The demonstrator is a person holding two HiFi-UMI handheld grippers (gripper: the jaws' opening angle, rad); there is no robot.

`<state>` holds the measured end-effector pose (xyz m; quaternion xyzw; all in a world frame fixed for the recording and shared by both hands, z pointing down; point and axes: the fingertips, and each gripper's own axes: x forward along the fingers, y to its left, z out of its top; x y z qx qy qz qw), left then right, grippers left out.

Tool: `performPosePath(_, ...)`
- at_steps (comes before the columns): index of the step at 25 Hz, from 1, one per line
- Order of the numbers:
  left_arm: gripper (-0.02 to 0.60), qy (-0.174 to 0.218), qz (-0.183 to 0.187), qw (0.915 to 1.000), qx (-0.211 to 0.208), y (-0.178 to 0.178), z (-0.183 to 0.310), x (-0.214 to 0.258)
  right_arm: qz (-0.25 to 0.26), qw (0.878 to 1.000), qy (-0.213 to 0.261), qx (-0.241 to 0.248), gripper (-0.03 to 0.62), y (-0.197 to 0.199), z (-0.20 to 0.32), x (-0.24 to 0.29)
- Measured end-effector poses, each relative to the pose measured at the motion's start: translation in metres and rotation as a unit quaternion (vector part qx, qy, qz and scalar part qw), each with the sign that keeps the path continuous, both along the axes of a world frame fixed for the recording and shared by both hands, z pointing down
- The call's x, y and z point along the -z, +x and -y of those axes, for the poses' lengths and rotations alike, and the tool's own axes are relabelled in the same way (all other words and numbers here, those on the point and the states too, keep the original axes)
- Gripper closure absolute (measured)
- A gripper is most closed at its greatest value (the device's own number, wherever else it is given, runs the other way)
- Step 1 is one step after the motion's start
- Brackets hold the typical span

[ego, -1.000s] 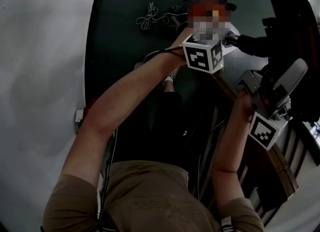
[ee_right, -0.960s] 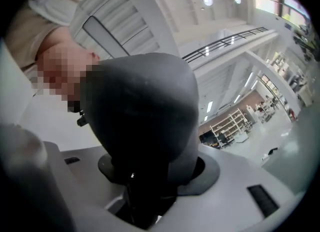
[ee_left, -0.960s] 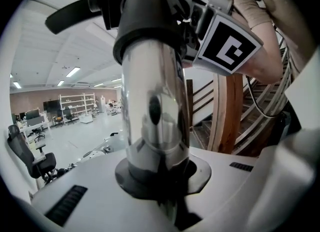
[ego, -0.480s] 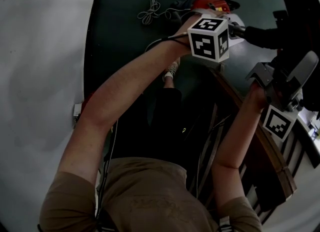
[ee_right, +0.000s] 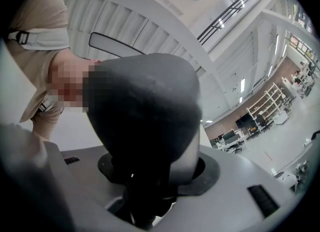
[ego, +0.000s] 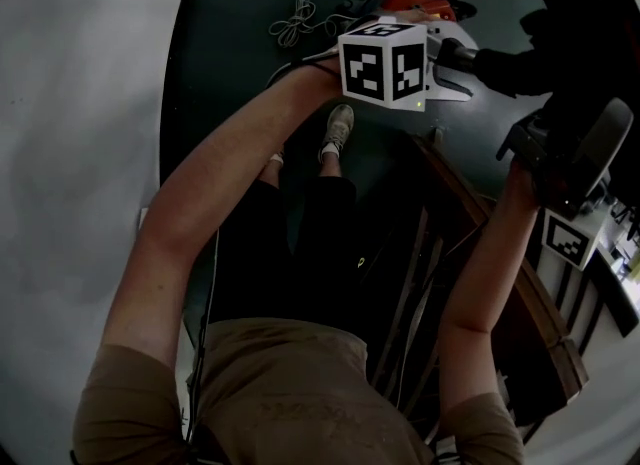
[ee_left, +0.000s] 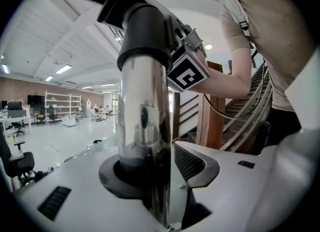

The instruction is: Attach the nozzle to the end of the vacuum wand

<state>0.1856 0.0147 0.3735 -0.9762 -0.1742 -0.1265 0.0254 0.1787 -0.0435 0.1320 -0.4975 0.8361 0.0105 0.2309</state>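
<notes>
The chrome vacuum wand stands upright between the jaws of my left gripper. Those jaws have just been opening: the tube rests against the left side, and a thin gap shows beside the dark right pad. A black collar and bent nozzle piece sit on the wand's top end. My right gripper is shut on that dark rounded nozzle. In the head view the left gripper meets the black part high up. The right gripper is further right.
A red vacuum body and a coiled cable lie on the dark floor far below. A wooden stair railing runs under my right arm. A white wall fills the left side. The person's shoe shows below the left gripper.
In the head view the left gripper's marker cube has shifted left and slightly up. The right gripper has drifted right and turned. The person's feet have come into view.
</notes>
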Motion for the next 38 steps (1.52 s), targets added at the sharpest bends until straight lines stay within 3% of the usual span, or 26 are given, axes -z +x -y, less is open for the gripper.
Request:
performPosePath(2,0.388,-0.022,-0.022,0.999,0.033,-0.008,0.006,0.003,0.019,1.0,-0.002,-0.008,0.378,0.001,0.001,-0.001)
performPosePath(4,0.354,-0.034,-0.04,0.9953,0.081,-0.015,0.021,0.006,0.015,0.999,-0.006,-0.048,0.378,0.008,0.0,0.0)
performPosePath(8,0.331,0.027,-0.053,0.9845,0.165,-0.037,0.045,0.014,-0.022,0.985,-0.02,-0.169,0.378,0.013,0.004,0.001)
performPosePath(10,0.331,0.056,-0.071,0.9787,0.185,-0.043,0.043,0.034,0.0,0.981,-0.021,-0.194,0.378,0.014,0.003,-0.002)
performPosePath(13,0.331,0.072,-0.111,0.969,0.209,-0.042,0.042,0.074,0.054,0.98,-0.022,-0.192,0.378,0.021,0.001,-0.008)
performPosePath(16,0.333,0.053,-0.154,0.9644,0.209,-0.045,0.045,0.111,0.105,0.978,-0.043,-0.177,0.378,0.026,0.004,-0.023)
performPosePath(18,0.333,0.041,-0.162,0.9648,0.203,-0.046,0.047,0.119,0.111,0.979,-0.044,-0.165,0.378,0.022,0.003,-0.025)
performPosePath(22,0.344,0.05,-0.118,0.9738,0.188,-0.043,0.044,0.09,0.027,0.99,-0.016,-0.135,0.378,-0.024,0.003,-0.008)
performPosePath(26,0.405,0.04,-0.129,0.9682,0.211,-0.045,0.045,0.085,-0.01,0.994,-0.009,-0.111,0.378,-0.057,0.004,0.0)
performPosePath(34,0.411,0.042,-0.163,0.9616,0.217,-0.021,0.056,0.088,-0.061,0.99,0.01,-0.124,0.378,-0.055,0.006,0.009)
performPosePath(38,0.405,0.03,-0.165,0.9662,0.196,-0.003,0.062,0.077,-0.031,0.978,-0.029,-0.203,0.378,-0.013,0.014,0.001)
